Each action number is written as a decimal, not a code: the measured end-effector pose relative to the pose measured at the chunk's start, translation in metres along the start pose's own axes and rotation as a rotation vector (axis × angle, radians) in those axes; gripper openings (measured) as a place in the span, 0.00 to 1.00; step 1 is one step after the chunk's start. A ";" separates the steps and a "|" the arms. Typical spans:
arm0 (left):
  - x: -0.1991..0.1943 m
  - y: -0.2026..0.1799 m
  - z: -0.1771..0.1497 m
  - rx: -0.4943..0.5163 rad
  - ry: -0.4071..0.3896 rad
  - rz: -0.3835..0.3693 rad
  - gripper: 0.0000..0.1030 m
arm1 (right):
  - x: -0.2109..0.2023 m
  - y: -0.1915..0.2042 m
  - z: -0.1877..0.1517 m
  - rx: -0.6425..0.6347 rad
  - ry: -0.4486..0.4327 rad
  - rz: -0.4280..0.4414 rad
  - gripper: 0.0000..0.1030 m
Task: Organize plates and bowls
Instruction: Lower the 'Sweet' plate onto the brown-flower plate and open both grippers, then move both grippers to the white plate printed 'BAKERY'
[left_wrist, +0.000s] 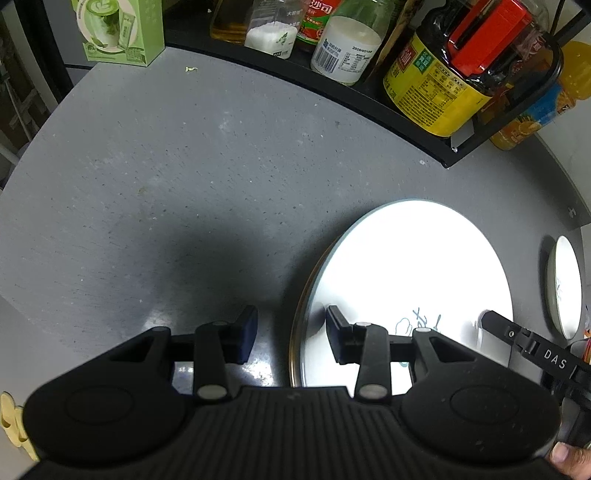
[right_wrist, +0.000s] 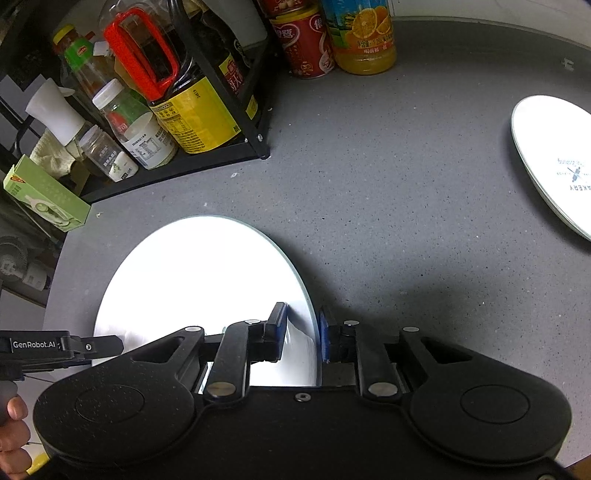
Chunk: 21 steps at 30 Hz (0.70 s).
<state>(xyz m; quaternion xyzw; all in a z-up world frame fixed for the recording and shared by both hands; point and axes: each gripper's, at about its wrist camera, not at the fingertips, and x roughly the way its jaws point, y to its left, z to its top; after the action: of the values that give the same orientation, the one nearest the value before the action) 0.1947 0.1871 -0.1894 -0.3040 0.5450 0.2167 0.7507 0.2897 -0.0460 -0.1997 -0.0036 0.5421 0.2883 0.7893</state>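
My left gripper (left_wrist: 291, 334) points steeply down at the grey countertop (left_wrist: 184, 177), and its jaws stand spread with nothing pressed between them. The large white plate (left_wrist: 413, 280) lies flat on the counter in the lower right of the left wrist view. Its left rim runs up between my two left fingers: one pad hangs over the bare counter, the other over the plate's surface, and neither presses on the rim. Being round, the plate has no long axis of its own; the fisheye stretches it into an oval that leans toward the upper right. A small blue drawing sits on it near my right-hand finger.

In the right wrist view the same plate fills the lower left, and my right gripper (right_wrist: 303, 338) straddles its right rim. The jaws are narrowly parted with the rim standing in the gap; I cannot tell for certain whether the blue pads (right_wrist: 282, 326) touch it, though a sliver of space shows on each side.

A second, smaller white plate (right_wrist: 554, 162) with printed lettering lies flat at the right edge of that view, well apart from my jaws. A black rack (right_wrist: 177, 173) of bottles fills the upper left, with an orange juice bottle (right_wrist: 365, 33) and a red can (right_wrist: 306, 44) beside it. A green box (left_wrist: 122, 31) stands at the upper left of the left wrist view.
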 end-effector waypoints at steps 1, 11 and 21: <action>0.000 0.000 0.000 0.001 -0.001 0.001 0.37 | 0.000 0.001 0.000 -0.004 0.001 -0.006 0.20; -0.008 -0.003 0.000 0.037 -0.015 0.017 0.37 | -0.008 0.001 -0.002 0.005 0.003 0.000 0.24; -0.019 -0.028 0.004 0.105 -0.024 -0.016 0.44 | -0.028 -0.008 -0.006 0.019 -0.026 -0.003 0.38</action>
<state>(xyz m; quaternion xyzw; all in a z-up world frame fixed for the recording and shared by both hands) 0.2102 0.1698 -0.1643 -0.2661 0.5442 0.1855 0.7737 0.2811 -0.0671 -0.1800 0.0071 0.5345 0.2819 0.7967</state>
